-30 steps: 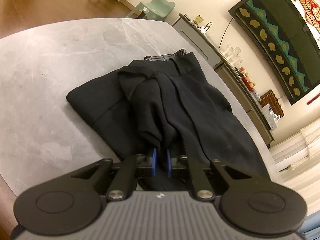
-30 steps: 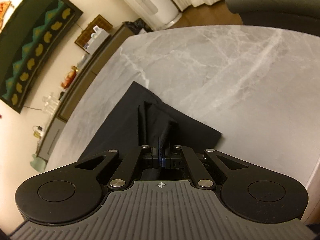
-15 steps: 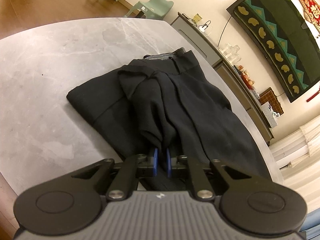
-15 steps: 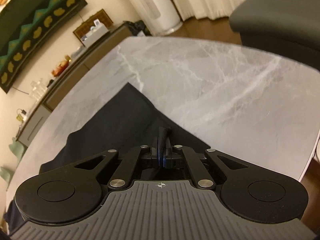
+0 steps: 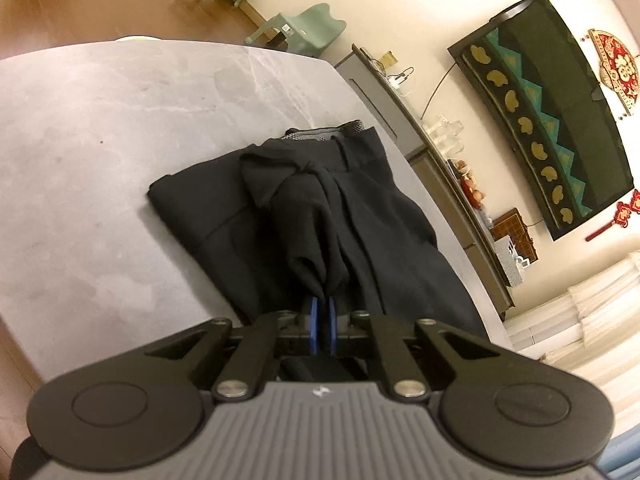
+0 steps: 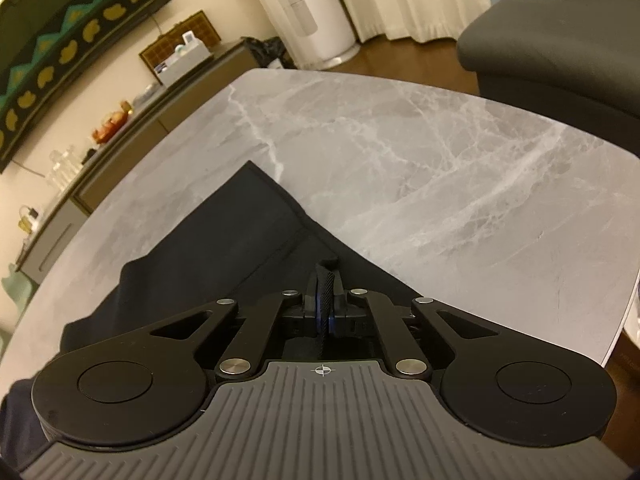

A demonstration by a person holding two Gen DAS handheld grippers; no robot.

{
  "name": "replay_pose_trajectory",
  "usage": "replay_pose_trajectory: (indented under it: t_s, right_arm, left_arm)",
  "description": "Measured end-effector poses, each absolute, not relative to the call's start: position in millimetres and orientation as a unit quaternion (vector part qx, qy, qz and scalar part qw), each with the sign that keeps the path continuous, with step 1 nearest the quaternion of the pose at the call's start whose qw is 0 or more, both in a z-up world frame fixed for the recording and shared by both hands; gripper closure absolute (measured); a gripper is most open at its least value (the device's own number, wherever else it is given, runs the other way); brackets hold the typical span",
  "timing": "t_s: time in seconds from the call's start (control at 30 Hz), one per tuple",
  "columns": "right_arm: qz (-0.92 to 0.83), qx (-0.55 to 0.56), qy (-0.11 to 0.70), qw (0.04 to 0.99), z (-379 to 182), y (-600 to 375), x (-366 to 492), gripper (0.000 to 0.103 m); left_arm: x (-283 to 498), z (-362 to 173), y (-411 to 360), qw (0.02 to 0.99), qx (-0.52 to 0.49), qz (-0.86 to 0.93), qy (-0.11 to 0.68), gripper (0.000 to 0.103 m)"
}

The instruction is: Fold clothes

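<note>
Pinching a bunched fold of the black garment [image 5: 304, 216] between the blue pads of the left gripper [image 5: 321, 312], pressed nearly together on the cloth at the bottom of the left wrist view. Holding that same grip as a second ago, with the hand barely shifted. Clamping, in the right wrist view, a thick ribbed edge of the same dark fabric inside the right gripper [image 6: 326, 300], jaws all but closed on it. Showing more of the flat black panel beyond the right gripper than a second ago, now spread wider and further out, with the view tilted upward. Suggesting, as a judgement, a lifted edge held at two points and ready to be carried over for a fold. Lying past both grippers, partly folded, on the grey marble table [image 6: 440, 168], collar end farthest away. Ending in the distance with a low sideboard [image 5: 448, 168] and a dark patterned wall hanging [image 5: 552, 128].
</note>
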State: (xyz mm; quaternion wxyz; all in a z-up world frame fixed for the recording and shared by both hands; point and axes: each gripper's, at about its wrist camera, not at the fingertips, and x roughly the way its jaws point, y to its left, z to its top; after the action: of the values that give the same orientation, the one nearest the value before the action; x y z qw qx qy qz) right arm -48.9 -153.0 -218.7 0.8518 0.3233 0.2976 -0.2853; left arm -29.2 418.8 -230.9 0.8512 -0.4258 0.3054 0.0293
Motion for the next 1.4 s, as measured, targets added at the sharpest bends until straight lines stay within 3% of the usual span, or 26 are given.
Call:
replay_pose_trajectory:
  t_s: [0.07, 0.1, 0.13, 0.2, 0.27, 0.3, 0.33, 0.37, 0.53, 0.77, 0.87, 1.03, 1.1, 1.17, 1.2, 1.23, 1.4]
  right_arm:
    - [-0.291, 0.321, 0.296, 0.851, -218, -151, -50, 0.095]
    - [-0.295, 0.321, 0.294, 0.851, -217, -151, -52, 0.091]
    - [-0.301, 0.321, 0.290, 0.850, -216, -150, -54, 0.077]
    - [-0.314, 0.320, 0.271, 0.852, -211, -149, -60, 0.050]
    - [-0.326, 0.307, 0.256, 0.857, -205, -146, -63, 0.050]
    - [-0.324, 0.300, 0.257, 0.859, -204, -145, -62, 0.050]
    - [-0.321, 0.298, 0.261, 0.860, -204, -144, -60, 0.050]
    - [-0.317, 0.299, 0.266, 0.860, -206, -143, -59, 0.050]
    - [-0.309, 0.317, 0.276, 0.854, -214, -149, -60, 0.051]
    - [-0.289, 0.316, 0.280, 0.859, -213, -145, -54, 0.038]
    - [-0.282, 0.342, 0.266, 0.856, -209, -146, -68, 0.036]
    - [-0.245, 0.410, 0.230, 0.848, -210, -142, -98, 0.023]
    - [-0.243, 0.412, 0.229, 0.848, -210, -137, -102, 0.023]
    - [-0.242, 0.410, 0.230, 0.849, -210, -133, -101, 0.023]
    - [-0.242, 0.410, 0.231, 0.849, -210, -132, -100, 0.023]
    - [-0.243, 0.409, 0.231, 0.849, -211, -132, -99, 0.023]
    - [-0.248, 0.402, 0.234, 0.850, -212, -132, -98, 0.023]
  left_arm:
    - [-36, -225, 419, 0.854, -0.427, 0.029, 0.296, 0.087]
    - [-37, -221, 420, 0.853, -0.431, 0.029, 0.292, 0.070]
    - [-37, -218, 420, 0.852, -0.437, 0.027, 0.287, 0.050]
    - [-23, -214, 414, 0.855, -0.422, 0.029, 0.301, 0.037]
    - [-10, -210, 408, 0.857, -0.407, 0.030, 0.316, 0.037]
    - [-2, -210, 403, 0.859, -0.394, 0.036, 0.325, 0.044]
    - [3, -211, 399, 0.863, -0.378, 0.042, 0.333, 0.078]
    - [8, -212, 396, 0.866, -0.363, 0.047, 0.341, 0.097]
    - [-24, -216, 396, 0.865, -0.389, 0.041, 0.314, 0.099]
    - [-38, -226, 409, 0.845, -0.430, 0.076, 0.309, 0.090]
    - [-48, -216, 409, 0.852, -0.421, 0.090, 0.297, 0.072]
    - [-56, -201, 398, 0.873, -0.383, 0.098, 0.286, 0.039]
    - [-39, -199, 393, 0.880, -0.362, 0.090, 0.294, 0.036]
    - [-22, -197, 389, 0.887, -0.340, 0.082, 0.302, 0.036]
    - [-14, -197, 387, 0.891, -0.322, 0.090, 0.306, 0.049]
    - [-13, -196, 387, 0.896, -0.306, 0.104, 0.305, 0.096]
    - [-39, -207, 383, 0.906, -0.267, 0.150, 0.292, 0.095]
